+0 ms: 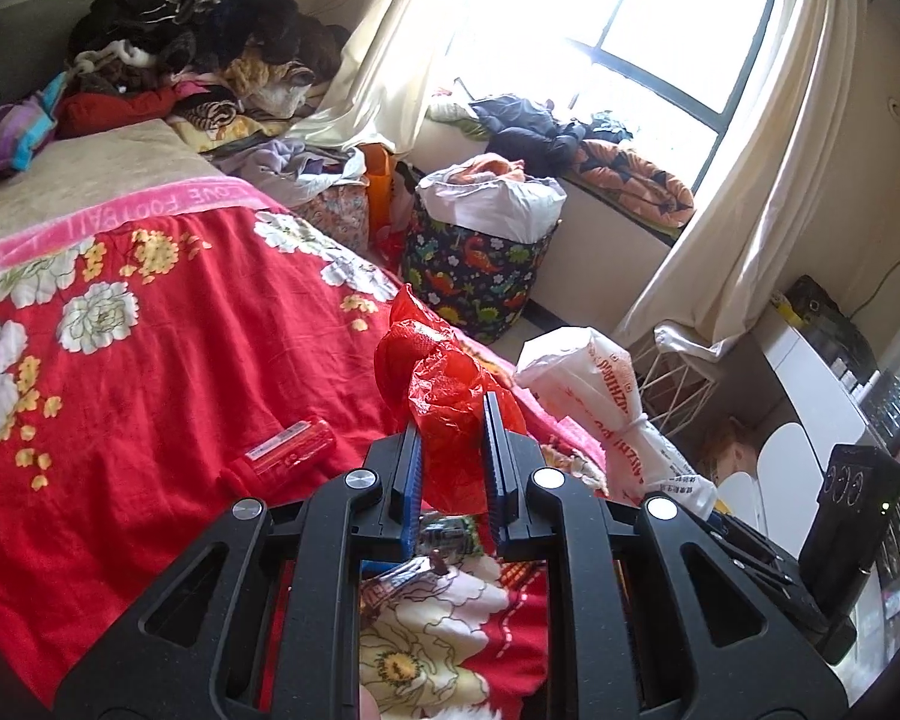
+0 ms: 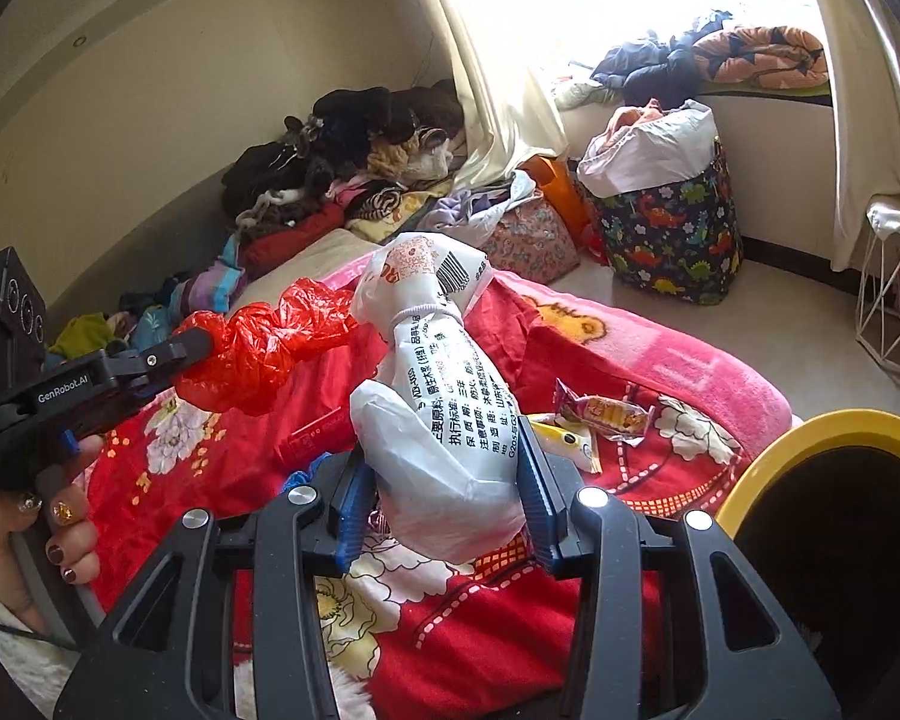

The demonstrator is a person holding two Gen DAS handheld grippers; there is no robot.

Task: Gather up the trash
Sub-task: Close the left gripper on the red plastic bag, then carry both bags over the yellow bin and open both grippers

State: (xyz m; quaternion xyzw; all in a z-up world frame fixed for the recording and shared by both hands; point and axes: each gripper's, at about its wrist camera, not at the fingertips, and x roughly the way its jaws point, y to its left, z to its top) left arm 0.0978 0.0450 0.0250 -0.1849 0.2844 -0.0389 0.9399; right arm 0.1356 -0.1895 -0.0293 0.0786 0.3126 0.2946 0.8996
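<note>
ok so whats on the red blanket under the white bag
Below the white bag, held in the right gripper, snack wrappers lie on the red floral blanket. The bag and fingers cover whatever lies directly beneath.

I count one red plastic bag (image 1: 450, 396), one white printed bag (image 2: 444, 396), two snack wrappers (image 2: 606, 414) on the bed, one yellow-rimmed bin (image 2: 822, 426), one dinosaur-print basket (image 1: 480, 276).

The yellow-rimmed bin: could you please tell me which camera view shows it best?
The right wrist view shows it best: the yellow-rimmed bin fills the lower right corner there, its rim and dark inside visible beside the bed, though the picture's edge cuts it off. The left wrist view does not show the bin at all.
</note>
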